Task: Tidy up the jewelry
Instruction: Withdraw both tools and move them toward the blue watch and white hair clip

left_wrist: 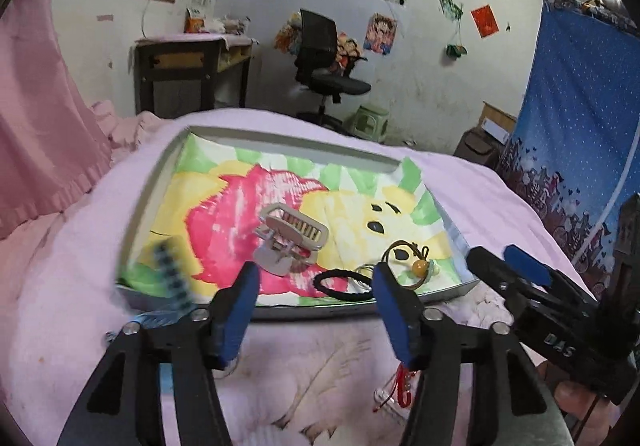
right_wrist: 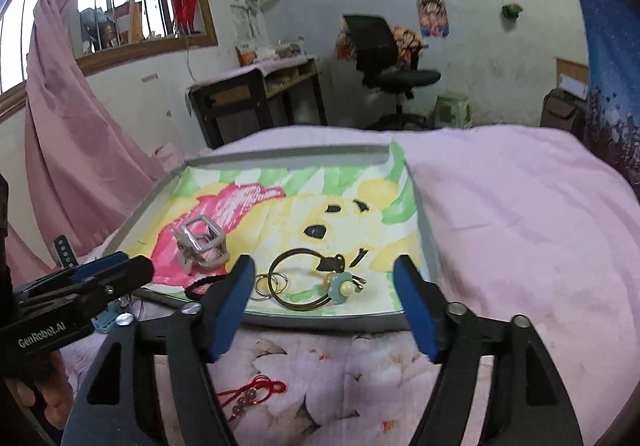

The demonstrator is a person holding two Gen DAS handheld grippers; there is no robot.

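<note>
Two grippers hover over the near edge of a grey tray (right_wrist: 426, 242) that lies on a pink bedspread (right_wrist: 520, 206), and we hold both with nothing between the blue pads. Our left gripper (left_wrist: 316, 286) has its jaws standing apart at a middling width, and our right gripper (right_wrist: 324, 278) is spread wider; neither touches any jewelry. Inside the tray, on a painted paper liner (right_wrist: 340, 198), a grey hair claw clip (left_wrist: 290, 242) sits left of centre. Near the tray's front edge lies a black hair tie (left_wrist: 340, 284), just beside a pair of small metal rings (right_wrist: 270, 284) and a dark bangle (right_wrist: 298, 278) with a flower charm (right_wrist: 340, 286) on its right side. On the floral cloth in front of the tray, well apart from the rest, lies a red cord bracelet (right_wrist: 250, 398) with beads. A blurred dark beaded strip (left_wrist: 174, 276) shows at the tray's near left corner; whether it rests there we cannot tell.
</note>
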